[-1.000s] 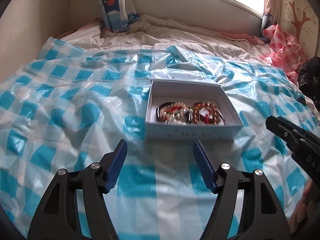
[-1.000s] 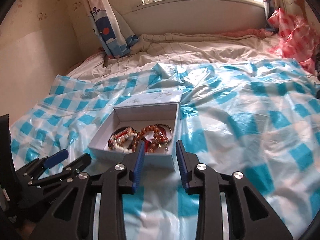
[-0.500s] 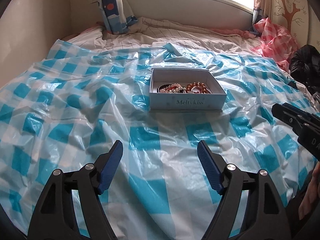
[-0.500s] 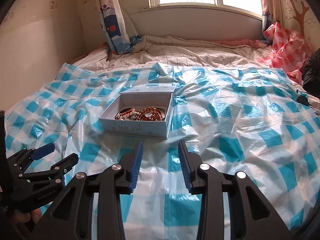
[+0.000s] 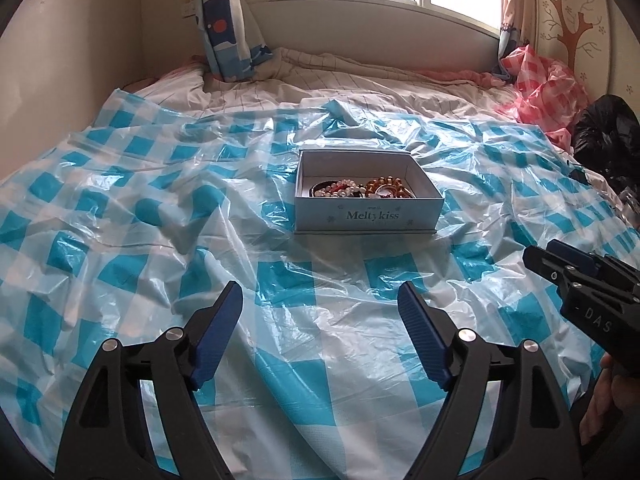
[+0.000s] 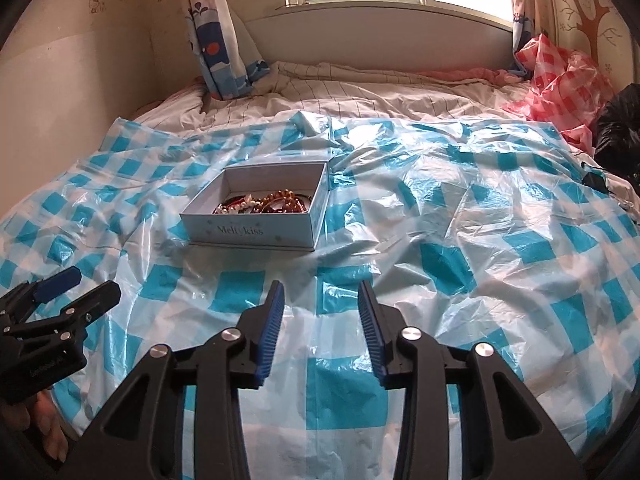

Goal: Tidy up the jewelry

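A pale blue box (image 5: 368, 216) (image 6: 248, 232) marked "Melty kiss" sits open on a blue-and-white checked plastic sheet (image 5: 140, 208) on the bed. Inside lie several bead bracelets (image 5: 360, 190) (image 6: 264, 204), white, red and amber. My left gripper (image 5: 320, 312) hangs well short of the box, its jaws wide and still opening, nothing between them. My right gripper (image 6: 320, 300) is also back from the box, to its right, jaws apart and opening, empty. Each gripper shows at the edge of the other's view: the right gripper (image 5: 560, 260) and the left gripper (image 6: 76, 284).
A striped quilt (image 5: 340, 80) lies bunched beyond the sheet under the window. A pink checked plastic bag (image 5: 548, 84) and a black bag (image 5: 608, 136) sit at the far right. A wall (image 5: 72, 60) runs along the left. A person's hand (image 6: 48, 432) holds the left gripper.
Both grippers have pulled back from the box, which now looks smaller and farther off. Both pairs of jaws stand wider than before.
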`<state>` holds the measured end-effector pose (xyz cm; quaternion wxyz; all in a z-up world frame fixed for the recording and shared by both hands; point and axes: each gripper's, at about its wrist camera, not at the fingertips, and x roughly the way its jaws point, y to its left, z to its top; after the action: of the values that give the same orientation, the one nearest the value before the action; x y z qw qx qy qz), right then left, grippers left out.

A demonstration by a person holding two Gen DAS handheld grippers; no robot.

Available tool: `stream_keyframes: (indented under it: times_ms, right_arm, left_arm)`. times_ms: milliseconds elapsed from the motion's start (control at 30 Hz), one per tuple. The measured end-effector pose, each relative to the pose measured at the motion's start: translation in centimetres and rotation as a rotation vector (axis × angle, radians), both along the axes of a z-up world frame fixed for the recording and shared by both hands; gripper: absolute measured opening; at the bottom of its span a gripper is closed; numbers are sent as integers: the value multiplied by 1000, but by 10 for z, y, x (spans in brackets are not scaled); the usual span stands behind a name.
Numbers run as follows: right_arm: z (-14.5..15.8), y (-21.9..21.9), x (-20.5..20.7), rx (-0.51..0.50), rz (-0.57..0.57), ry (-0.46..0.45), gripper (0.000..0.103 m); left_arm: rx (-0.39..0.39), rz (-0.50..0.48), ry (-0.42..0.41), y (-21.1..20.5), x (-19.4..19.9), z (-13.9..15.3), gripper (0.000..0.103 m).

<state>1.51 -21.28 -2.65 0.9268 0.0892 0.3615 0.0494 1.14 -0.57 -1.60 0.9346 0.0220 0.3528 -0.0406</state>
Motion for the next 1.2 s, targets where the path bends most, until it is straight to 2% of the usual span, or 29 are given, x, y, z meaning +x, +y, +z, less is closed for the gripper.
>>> stream_keyframes:
  times_ms: [533, 1200]
  right_arm:
    - [-2, 10, 0, -49, 19, -4, 46]
    - [-1, 11, -1, -49, 20, -6, 47]
  left_arm:
    - [5, 23, -9, 3, 0, 0, 77]
    - [26, 33, -1, 3, 1, -3, 81]
